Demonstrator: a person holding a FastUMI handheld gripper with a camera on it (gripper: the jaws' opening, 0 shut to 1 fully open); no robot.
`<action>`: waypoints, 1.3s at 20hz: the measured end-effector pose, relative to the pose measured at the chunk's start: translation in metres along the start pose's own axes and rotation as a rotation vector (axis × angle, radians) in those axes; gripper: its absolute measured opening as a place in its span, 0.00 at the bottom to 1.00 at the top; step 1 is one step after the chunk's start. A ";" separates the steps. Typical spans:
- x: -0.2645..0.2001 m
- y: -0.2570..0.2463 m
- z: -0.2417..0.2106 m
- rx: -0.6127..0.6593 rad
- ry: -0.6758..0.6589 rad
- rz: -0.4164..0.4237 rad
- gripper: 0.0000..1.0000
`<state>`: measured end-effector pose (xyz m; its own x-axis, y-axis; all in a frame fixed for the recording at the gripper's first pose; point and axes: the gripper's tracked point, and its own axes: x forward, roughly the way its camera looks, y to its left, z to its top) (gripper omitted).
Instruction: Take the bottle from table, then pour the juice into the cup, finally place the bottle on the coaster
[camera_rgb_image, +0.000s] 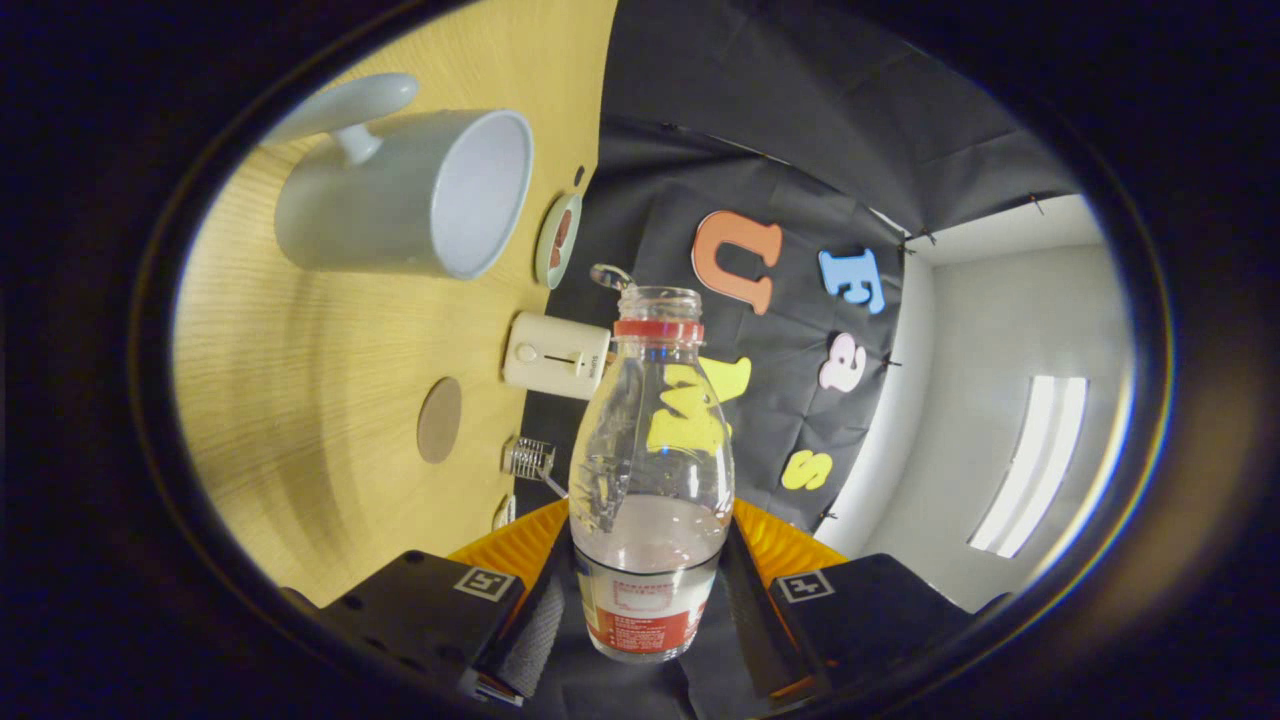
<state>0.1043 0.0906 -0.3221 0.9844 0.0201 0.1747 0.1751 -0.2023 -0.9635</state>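
One clear plastic bottle (650, 470), uncapped with a red neck ring and a red-and-white label, stands between the two fingers of the gripper (648, 610), which are closed in against its lower sides and grip it. Pale liquid fills its lower part (the table appears rotated, so the view is rolled sideways). Beyond it on the wood-grain table (300, 400): one smooth cup (410, 195) with a handle, one round flat coaster (439, 420), one cream boxy appliance (556, 355), one small plate (558, 240). Bare wood lies between cup and coaster.
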 end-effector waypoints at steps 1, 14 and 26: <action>-0.001 0.000 0.001 -0.008 -0.001 -0.007 0.80; -0.001 -0.006 0.002 -0.018 0.021 -0.049 0.80; -0.001 -0.014 0.007 -0.046 0.030 -0.074 0.80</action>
<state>0.1010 0.1001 -0.3097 0.9678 0.0076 0.2515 0.2455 -0.2465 -0.9375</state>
